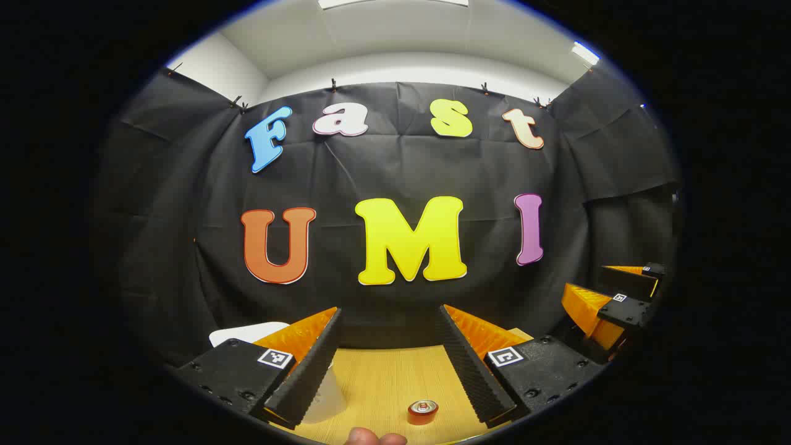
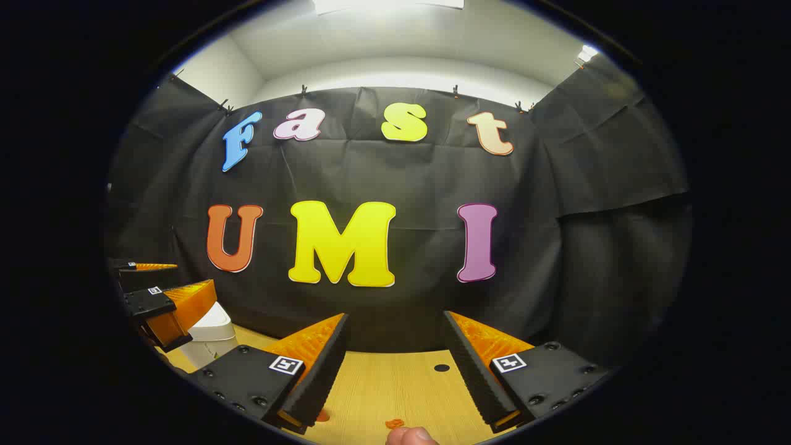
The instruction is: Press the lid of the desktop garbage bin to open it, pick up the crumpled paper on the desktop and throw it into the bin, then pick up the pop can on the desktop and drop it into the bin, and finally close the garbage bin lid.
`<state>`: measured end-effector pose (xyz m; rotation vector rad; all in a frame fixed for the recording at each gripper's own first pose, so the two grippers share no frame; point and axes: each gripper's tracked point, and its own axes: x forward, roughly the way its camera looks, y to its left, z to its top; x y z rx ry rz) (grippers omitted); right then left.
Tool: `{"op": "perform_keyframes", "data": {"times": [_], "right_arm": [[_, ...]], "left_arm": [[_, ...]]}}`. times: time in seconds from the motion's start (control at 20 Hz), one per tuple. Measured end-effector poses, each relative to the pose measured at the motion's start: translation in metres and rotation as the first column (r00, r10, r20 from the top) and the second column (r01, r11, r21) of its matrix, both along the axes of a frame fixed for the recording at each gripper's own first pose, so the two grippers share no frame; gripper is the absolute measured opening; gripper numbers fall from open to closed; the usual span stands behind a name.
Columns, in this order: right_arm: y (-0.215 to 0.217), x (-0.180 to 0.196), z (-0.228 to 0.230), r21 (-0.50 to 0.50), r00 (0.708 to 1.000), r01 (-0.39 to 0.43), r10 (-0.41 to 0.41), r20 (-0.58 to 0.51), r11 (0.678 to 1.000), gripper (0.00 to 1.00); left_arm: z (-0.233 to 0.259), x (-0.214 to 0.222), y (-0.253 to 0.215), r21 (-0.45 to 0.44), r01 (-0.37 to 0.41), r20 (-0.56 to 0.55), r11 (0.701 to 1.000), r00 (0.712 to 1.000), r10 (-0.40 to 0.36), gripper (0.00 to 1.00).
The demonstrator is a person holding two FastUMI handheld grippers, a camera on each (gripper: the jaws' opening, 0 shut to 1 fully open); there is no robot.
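Note:
In the left gripper view my left gripper [image 1: 389, 371] is open above the wooden table [image 1: 383, 377], nothing between its fingers. A red pop can [image 1: 422, 411] stands upright on the table below it, near its right finger. The white garbage bin [image 1: 247, 332] sits behind the left finger. My right gripper [image 1: 609, 290] hovers at the far right, jaws apart. In the right gripper view my right gripper [image 2: 392, 371] is open and holds nothing. The left gripper [image 2: 164, 281] is off to the left, just above the white bin [image 2: 210, 334].
The black cloth wall closes off the table's far edge. A small dark hole [image 2: 441, 368] marks the tabletop ahead of the right gripper. A fingertip [image 1: 374, 437] of the holding hand shows at the bottom edge. Small red bits [image 2: 393, 423] lie low on the table.

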<state>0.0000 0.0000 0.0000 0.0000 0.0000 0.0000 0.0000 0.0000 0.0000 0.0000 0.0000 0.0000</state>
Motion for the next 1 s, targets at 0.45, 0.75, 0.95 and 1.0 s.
{"op": "perform_keyframes", "data": {"times": [0.45, 0.75, 0.95, 1.0], "right_arm": [[-0.008, 0.005, 0.002, 0.026, 1.000, 0.002, -0.002, 0.005, 1.000, 0.94], [-0.005, 0.007, 0.007, 0.024, 1.000, -0.011, 0.011, 0.012, 1.000, 0.95], [-0.005, 0.009, 0.006, 0.023, 1.000, -0.016, 0.016, 0.007, 1.000, 0.94], [-0.005, 0.010, 0.005, 0.021, 1.000, -0.017, 0.017, 0.004, 1.000, 0.94]], "left_arm": [[0.002, 0.000, -0.004, -0.003, -0.008, 0.004, 1.000, 1.000, 0.008, 0.98], [0.009, 0.001, -0.004, 0.002, -0.016, 0.024, 1.000, 1.000, 0.016, 0.98], [0.004, 0.004, 0.003, -0.002, -0.039, 0.011, 0.999, 0.999, 0.039, 0.98], [0.004, 0.005, 0.004, 0.000, -0.041, 0.011, 0.999, 0.999, 0.041, 0.98]]}}
